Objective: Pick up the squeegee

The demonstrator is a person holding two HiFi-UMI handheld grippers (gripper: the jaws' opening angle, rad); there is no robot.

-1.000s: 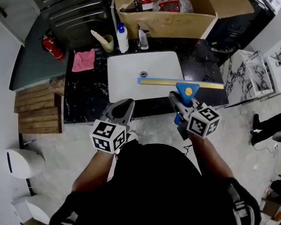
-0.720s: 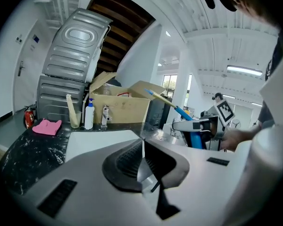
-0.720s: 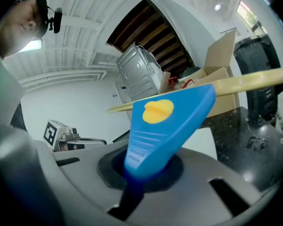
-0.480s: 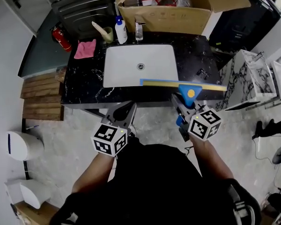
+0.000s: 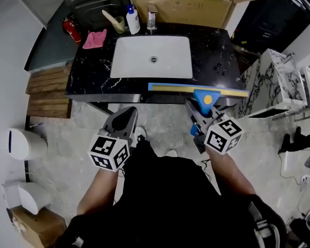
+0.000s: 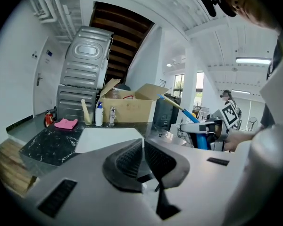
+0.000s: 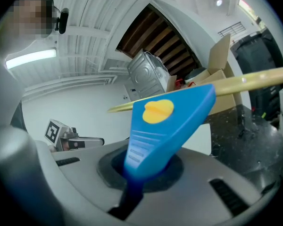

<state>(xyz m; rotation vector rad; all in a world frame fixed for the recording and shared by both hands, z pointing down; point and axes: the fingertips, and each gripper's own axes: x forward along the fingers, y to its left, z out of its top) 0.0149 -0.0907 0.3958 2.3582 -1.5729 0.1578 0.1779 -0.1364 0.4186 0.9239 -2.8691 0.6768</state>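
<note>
Up top, the head view looks steeply down past the person's own body onto the black table (image 5: 93,71), far off and wide. The white sink (image 5: 152,58) sits mid-frame, the cardboard box (image 5: 181,9) at the top edge, and the left tongs (image 5: 126,117) and right tongs (image 5: 195,110) below.

The left gripper view rides low and close behind its tongs. It faces nearly level across the table to the box, and the right tongs show at its right.

The right gripper view sits tight on its tongs, tilted, and the squeegee (image 7: 165,121) fills its middle. The left tongs look small at its left.

All three views share the table and the box.
</note>
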